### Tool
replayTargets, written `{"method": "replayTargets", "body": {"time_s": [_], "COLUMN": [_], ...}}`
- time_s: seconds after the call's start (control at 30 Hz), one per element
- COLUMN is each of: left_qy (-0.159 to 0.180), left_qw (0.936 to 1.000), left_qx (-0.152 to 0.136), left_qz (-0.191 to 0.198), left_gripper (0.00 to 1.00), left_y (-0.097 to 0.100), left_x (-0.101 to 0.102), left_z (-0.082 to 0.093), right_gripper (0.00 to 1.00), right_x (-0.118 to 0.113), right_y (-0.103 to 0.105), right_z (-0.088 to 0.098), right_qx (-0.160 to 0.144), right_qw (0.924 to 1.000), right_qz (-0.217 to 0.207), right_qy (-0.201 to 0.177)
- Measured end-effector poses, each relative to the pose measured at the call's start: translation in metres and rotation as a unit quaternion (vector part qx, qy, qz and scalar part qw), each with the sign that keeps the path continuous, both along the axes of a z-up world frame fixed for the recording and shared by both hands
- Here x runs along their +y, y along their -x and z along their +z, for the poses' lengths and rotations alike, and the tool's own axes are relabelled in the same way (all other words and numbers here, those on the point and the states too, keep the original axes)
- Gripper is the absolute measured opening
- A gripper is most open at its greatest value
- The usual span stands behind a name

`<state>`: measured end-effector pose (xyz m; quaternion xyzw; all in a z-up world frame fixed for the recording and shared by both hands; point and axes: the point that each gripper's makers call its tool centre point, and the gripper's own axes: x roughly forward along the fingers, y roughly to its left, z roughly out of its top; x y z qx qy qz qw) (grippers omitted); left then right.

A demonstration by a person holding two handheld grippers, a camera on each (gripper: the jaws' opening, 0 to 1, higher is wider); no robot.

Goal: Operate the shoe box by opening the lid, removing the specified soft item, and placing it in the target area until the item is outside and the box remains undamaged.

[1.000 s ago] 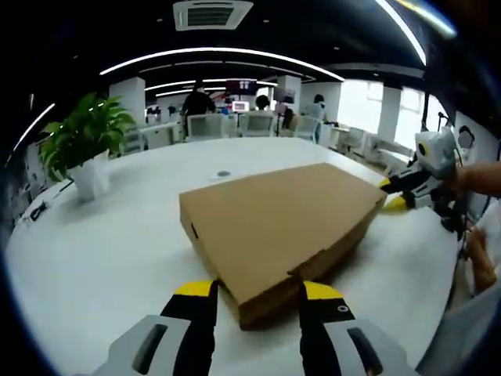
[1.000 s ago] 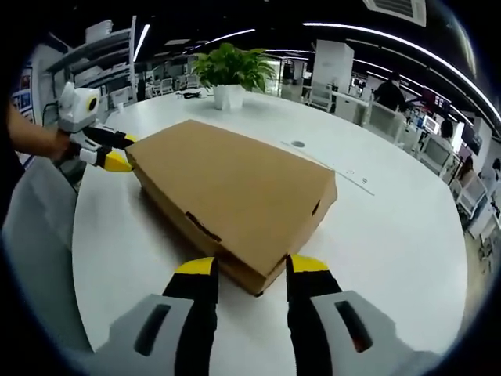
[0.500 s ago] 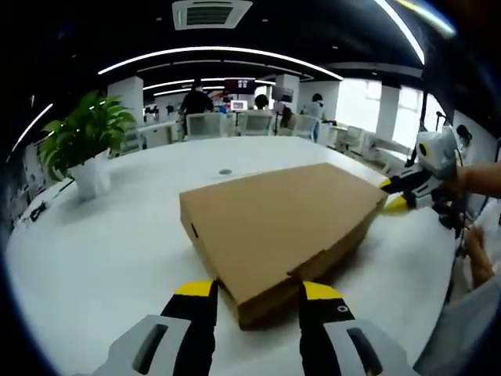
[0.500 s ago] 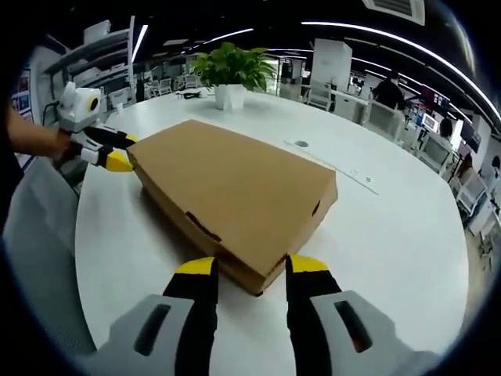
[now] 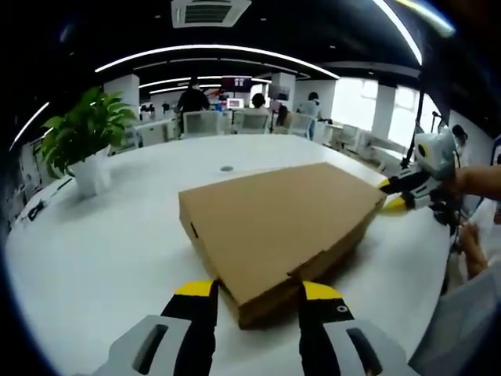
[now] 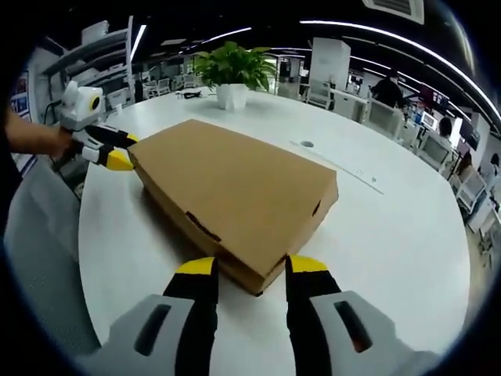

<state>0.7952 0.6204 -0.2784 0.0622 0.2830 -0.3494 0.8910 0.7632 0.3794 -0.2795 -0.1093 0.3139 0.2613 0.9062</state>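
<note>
A closed brown cardboard shoe box [image 5: 278,223] lies flat on the white table [image 5: 102,243], its lid down. My left gripper [image 5: 258,291] is open, and its yellow-tipped jaws stand either side of the box's near corner. At the opposite corner, on the right, a hand holds my right gripper [image 5: 394,195]. In the right gripper view the same box [image 6: 235,184] fills the middle. My right gripper [image 6: 250,270] is open around its near corner. The left gripper [image 6: 112,151] sits at the far left corner there. Nothing inside the box is visible.
A potted green plant [image 5: 82,145] [image 6: 231,72] stands in a white pot near the table's far edge. A small round port [image 5: 226,168] [image 6: 307,144] is set in the tabletop beyond the box. Office chairs, desks and people are in the background.
</note>
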Motion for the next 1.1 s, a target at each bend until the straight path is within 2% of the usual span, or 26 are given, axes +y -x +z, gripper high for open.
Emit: {"method": "replayTargets", "body": {"time_s": [0.3, 0.63, 0.77, 1.1], "left_qy": [-0.006, -0.011, -0.013, -0.018], "left_qw": [0.9999, 0.9998, 0.9997, 0.9993], "left_qx": [0.006, 0.010, 0.011, 0.015], "left_qz": [-0.009, -0.013, -0.017, -0.029], "left_gripper": [0.41, 0.41, 0.41, 0.41], "left_y": [0.001, -0.003, -0.001, 0.006], "left_x": [0.015, 0.041, 0.044, 0.069], "left_z": [-0.001, -0.004, -0.003, -0.001], "right_gripper": [0.30, 0.30, 0.30, 0.30], "right_x": [0.018, 0.039, 0.045, 0.068], "right_y": [0.005, 0.009, 0.010, 0.019], "right_z": [0.000, 0.000, -0.001, -0.005], "right_qx": [0.000, 0.001, 0.002, 0.006], "right_qw": [0.9999, 0.9998, 0.9998, 0.9995], "right_qz": [-0.011, -0.018, -0.019, -0.028], "right_qy": [-0.001, 0.001, 0.001, -0.008]}}
